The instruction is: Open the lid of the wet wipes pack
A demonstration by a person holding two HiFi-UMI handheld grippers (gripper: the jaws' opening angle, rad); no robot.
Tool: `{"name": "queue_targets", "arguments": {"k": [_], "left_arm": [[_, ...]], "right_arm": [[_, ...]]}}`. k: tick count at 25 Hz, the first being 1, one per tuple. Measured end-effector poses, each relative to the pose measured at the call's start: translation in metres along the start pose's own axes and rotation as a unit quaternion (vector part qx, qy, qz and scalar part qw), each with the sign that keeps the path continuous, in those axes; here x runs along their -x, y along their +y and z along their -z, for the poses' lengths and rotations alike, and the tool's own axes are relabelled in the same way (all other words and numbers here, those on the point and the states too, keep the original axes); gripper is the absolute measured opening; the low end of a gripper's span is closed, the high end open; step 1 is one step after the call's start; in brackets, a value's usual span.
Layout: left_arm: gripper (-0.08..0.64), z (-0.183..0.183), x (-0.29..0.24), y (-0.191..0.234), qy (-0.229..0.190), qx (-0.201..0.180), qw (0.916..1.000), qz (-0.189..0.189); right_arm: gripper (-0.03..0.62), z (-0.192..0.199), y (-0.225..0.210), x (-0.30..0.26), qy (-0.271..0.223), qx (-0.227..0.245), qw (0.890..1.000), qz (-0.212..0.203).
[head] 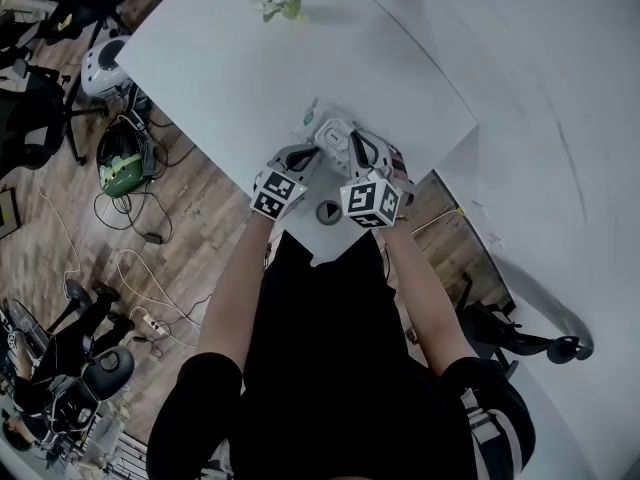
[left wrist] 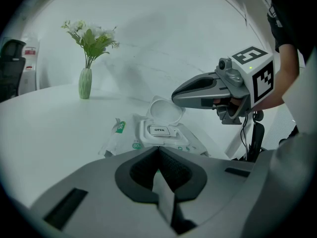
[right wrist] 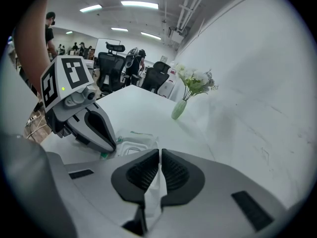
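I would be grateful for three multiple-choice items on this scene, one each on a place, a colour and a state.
1. Where does the wet wipes pack lie?
A. On the wooden floor
B. On the white table
C. On an office chair

2. What colour is the vase that holds the flowers?
A. Pale green
B. Red
C. Black

3. How is the pack's lid?
A. Shut flat
B. Torn off and on the floor
C. Flipped up, open

Answers:
1 B: the wet wipes pack rests on the table.
2 A: the vase is pale green.
3 C: the lid stands raised behind the pack's opening.
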State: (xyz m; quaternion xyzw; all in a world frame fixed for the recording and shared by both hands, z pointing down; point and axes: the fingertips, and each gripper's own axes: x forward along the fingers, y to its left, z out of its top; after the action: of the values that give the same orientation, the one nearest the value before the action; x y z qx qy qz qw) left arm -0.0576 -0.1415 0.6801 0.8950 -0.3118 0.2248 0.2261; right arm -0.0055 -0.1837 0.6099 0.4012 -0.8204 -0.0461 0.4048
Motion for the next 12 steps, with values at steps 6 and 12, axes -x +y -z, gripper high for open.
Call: {"name": "queue_targets", "arguments": {"k": [6,12], "left_arm": [[0.02,-0.001,0.0,0.0,-0.001,0.002,1.0,0.003],[0.02,-0.001,-0.001,0.001,-0.001,0.001,1.0,0.002]], "right_arm": [[0.037,0.009,-0.017,-0.003,0.006,0.005,1.0,0.013],[0.04,0.015,-0.025,-0.01,0.008,0.006,1.0,0.014]]}}
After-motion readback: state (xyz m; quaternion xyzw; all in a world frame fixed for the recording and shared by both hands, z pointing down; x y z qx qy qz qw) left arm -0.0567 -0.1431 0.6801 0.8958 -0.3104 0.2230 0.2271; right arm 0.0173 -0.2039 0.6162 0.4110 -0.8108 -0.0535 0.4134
